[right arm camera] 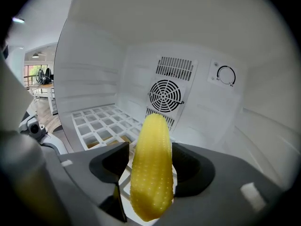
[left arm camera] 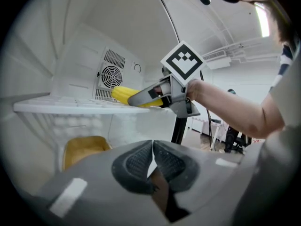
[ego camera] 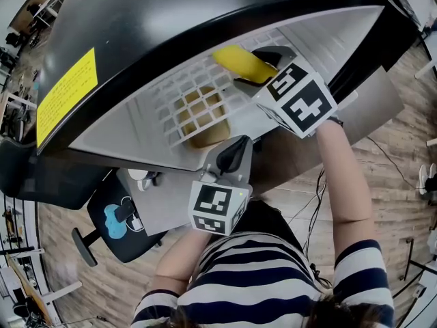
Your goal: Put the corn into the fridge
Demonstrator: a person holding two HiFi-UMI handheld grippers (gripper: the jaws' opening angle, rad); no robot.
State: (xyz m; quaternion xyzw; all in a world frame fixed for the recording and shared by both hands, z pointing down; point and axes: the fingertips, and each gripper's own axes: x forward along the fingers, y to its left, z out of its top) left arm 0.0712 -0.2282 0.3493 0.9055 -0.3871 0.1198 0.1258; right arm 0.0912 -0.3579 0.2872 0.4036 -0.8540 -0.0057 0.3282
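Note:
A yellow corn cob [ego camera: 242, 63] [left arm camera: 123, 94] [right arm camera: 151, 168] lies on the fridge's white wire shelf [ego camera: 171, 94] [right arm camera: 99, 121], tip pointing at the back wall. My right gripper [ego camera: 258, 67] [right arm camera: 150, 166] is inside the fridge, its jaws standing on either side of the cob. A thin gap shows at the left pad, so it is open. My left gripper [ego camera: 235, 152] [left arm camera: 153, 159] hovers in front of the fridge, below shelf level. It is shut, pads touching, with nothing between them.
A tan, yellowish object [ego camera: 201, 118] [left arm camera: 84, 147] sits under the shelf. A fan grille [right arm camera: 165, 94] and a dial [right arm camera: 225, 75] are on the back wall. The black fridge top [ego camera: 171, 19] carries a yellow label [ego camera: 66, 94]. An office chair [ego camera: 116, 221] stands at the lower left.

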